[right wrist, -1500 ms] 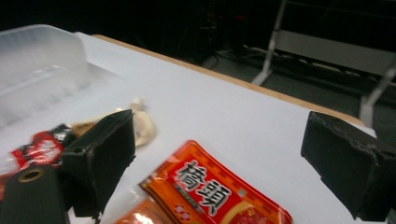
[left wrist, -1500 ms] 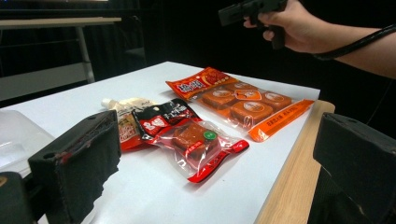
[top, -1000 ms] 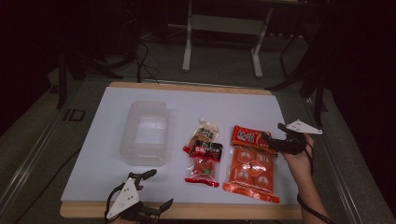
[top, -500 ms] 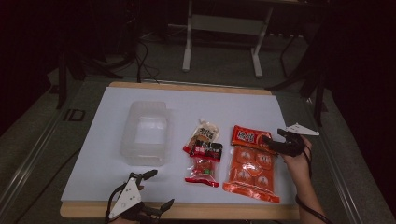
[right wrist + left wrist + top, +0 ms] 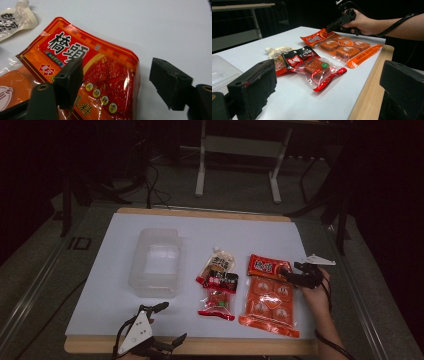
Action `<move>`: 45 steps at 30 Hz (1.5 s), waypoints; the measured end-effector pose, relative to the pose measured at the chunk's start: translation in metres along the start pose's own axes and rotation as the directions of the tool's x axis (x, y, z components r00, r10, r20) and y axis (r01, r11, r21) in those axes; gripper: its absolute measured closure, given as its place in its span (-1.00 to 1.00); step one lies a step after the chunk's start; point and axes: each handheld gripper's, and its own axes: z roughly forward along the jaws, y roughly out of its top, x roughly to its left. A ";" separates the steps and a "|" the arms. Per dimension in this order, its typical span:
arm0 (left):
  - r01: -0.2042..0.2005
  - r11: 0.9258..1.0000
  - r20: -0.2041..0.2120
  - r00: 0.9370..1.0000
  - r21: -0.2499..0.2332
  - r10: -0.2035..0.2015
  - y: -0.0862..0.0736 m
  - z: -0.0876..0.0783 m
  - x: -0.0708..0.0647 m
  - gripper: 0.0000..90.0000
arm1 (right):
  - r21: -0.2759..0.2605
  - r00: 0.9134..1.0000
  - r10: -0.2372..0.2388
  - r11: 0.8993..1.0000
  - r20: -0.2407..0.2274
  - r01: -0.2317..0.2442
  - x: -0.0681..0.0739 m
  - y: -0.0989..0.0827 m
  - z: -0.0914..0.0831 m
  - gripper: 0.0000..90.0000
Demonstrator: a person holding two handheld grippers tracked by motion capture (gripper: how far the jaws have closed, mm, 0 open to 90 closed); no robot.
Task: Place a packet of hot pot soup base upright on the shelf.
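Right gripper view: my right gripper [image 5: 115, 82] hangs low over the glossy red-and-orange plastic seasoning sachet [image 5: 100, 75], its jaws parted, one above the printing and one past the sachet's edge over bare desk, and they have just been closing in with nothing yet pinched. I judge the sachet light, soft and slick, its film likely to slide and crumple, so I would take it by the flat sealed edge nearest the jaws rather than across its filled middle. It carries bold white characters on a red panel, a punched hanging hole and small yellow discs, and lies flat on the white desk [image 5: 300, 240] at the far end of a clear orange pack of four blocks [image 5: 270, 302], overlapping it. In the high view my left gripper [image 5: 167, 325] rests at the near edge, jaws released and empty.
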 end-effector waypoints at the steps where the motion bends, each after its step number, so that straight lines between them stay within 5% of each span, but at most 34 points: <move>1: 0.000 1.000 -0.003 1.000 0.003 0.000 0.000 0.000 0.000 -0.97 | 0.006 1.000 0.007 1.000 -0.001 -0.007 -0.001 -0.001 0.001 -0.38; 17: -0.003 1.000 -0.008 1.000 0.018 0.003 -0.001 0.002 0.000 -0.97 | 0.083 0.999 0.002 0.997 -0.037 0.001 0.000 -0.007 0.008 0.13; 25: 0.002 1.000 -0.007 1.000 0.016 -0.002 -0.001 0.002 0.000 -0.97 | 0.140 0.999 0.009 0.990 -0.042 -0.003 0.007 -0.003 0.012 0.85; 30: 0.004 1.000 -0.006 1.000 0.017 -0.004 -0.001 0.002 0.001 -0.97 | 0.160 0.999 -0.002 0.987 -0.036 0.008 0.009 0.000 0.010 0.93; 45: 0.013 1.000 -0.008 1.000 0.013 -0.013 -0.001 0.002 0.001 -0.97 | 0.071 0.999 -0.006 0.997 -0.038 0.009 0.017 0.018 -0.017 0.97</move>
